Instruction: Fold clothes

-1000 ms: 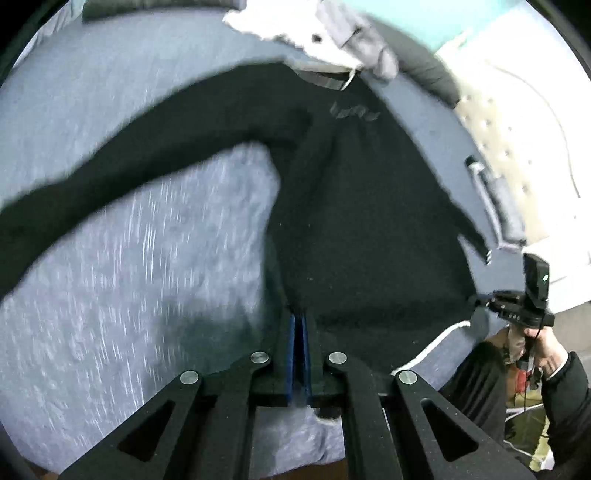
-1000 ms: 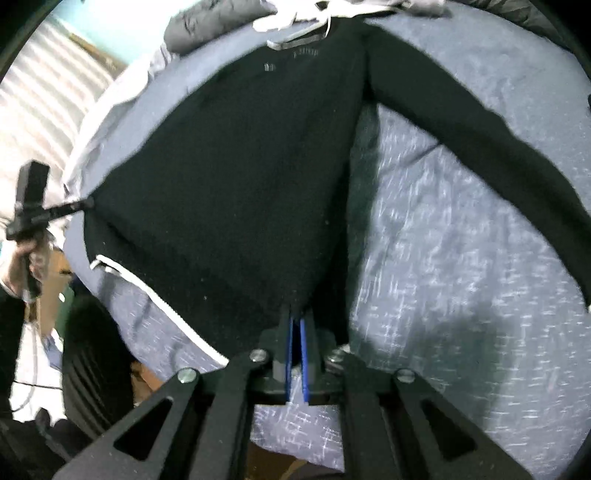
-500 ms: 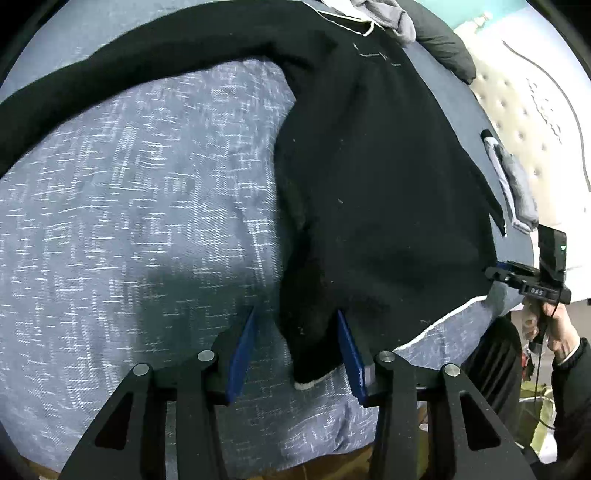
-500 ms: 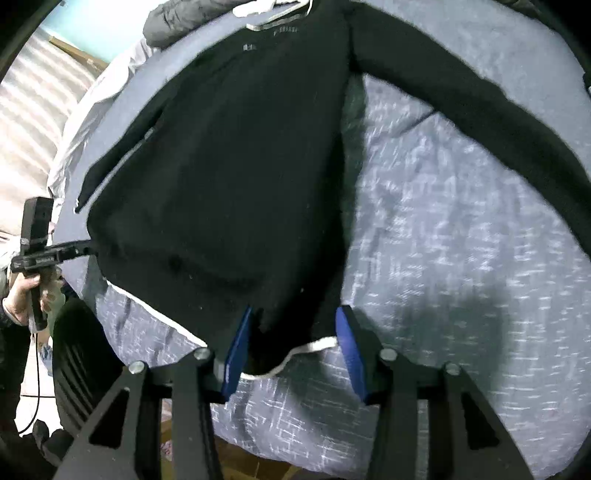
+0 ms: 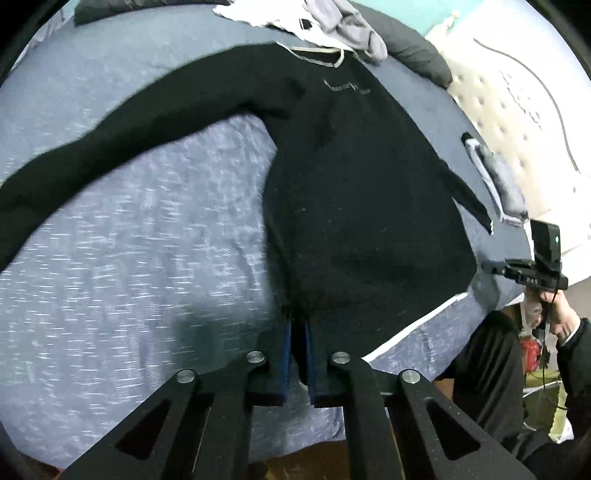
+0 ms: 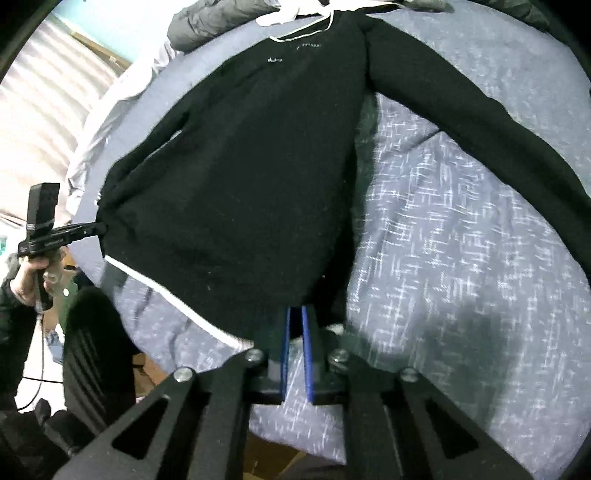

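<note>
1. A black long-sleeved sweater (image 5: 362,192) lies spread on a bed with a blue-grey speckled cover (image 5: 129,266), its neck toward the far end and its hem toward the near edge.
2. The left gripper (image 5: 298,332) is clenched on one bottom corner of the sweater; its blue pads (image 5: 285,354) sit almost together with the dark cloth pinched between them.
3. The right gripper (image 6: 294,325) is clenched on the other bottom corner in the same way, its blue pads (image 6: 283,350) pressed close on the hem.
4. Between the two corners the hem hangs taut, showing a white edge line (image 5: 413,332) along its underside.
5. One sleeve (image 5: 122,140) stretches out flat across the bed cover, away from the body of the sweater, in the left wrist view; the other sleeve (image 6: 480,133) does the same in the right wrist view.
6. Each camera sees the opposite gripper at the edge of the picture, held in the person's hand (image 6: 33,280) beside the bed.
7. A pile of grey and white clothes (image 5: 332,26) lies just beyond the sweater's neck, at the far end of the bed.
8. A cream tufted headboard (image 5: 509,122) stands beside the bed.
</note>
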The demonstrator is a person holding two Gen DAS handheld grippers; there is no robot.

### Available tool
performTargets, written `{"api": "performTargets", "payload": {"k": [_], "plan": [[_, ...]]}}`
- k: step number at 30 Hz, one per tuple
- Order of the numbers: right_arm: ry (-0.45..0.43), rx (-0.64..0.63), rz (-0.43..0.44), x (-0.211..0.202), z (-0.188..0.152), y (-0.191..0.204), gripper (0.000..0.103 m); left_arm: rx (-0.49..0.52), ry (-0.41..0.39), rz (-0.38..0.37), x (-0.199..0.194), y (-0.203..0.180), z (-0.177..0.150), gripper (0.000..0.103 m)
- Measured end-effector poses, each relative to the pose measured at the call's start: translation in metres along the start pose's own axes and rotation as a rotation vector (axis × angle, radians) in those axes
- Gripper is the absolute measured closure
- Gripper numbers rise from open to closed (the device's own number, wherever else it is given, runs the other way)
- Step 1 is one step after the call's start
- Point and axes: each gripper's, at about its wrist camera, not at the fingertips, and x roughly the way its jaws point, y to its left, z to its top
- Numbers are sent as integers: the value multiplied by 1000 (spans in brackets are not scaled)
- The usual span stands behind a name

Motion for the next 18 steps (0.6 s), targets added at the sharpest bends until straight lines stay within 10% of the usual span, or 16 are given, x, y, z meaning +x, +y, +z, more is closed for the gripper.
{"api": "performTargets", "payload": {"k": [3,5,16,18], "plan": [[-4,-14,-4,-6,-3,-6,90,-31,-8,9,-2,5,2,97],[1,15,-86,-3,-3,-12,66,-38,-12,15,1,5,-1,97],[74,45,-135,61,7,-7,65,-38,-10,17,3,8,-2,97],[54,63,-108,60,7,-9,79,-37,-10,15,2,8,-1,97]]}}
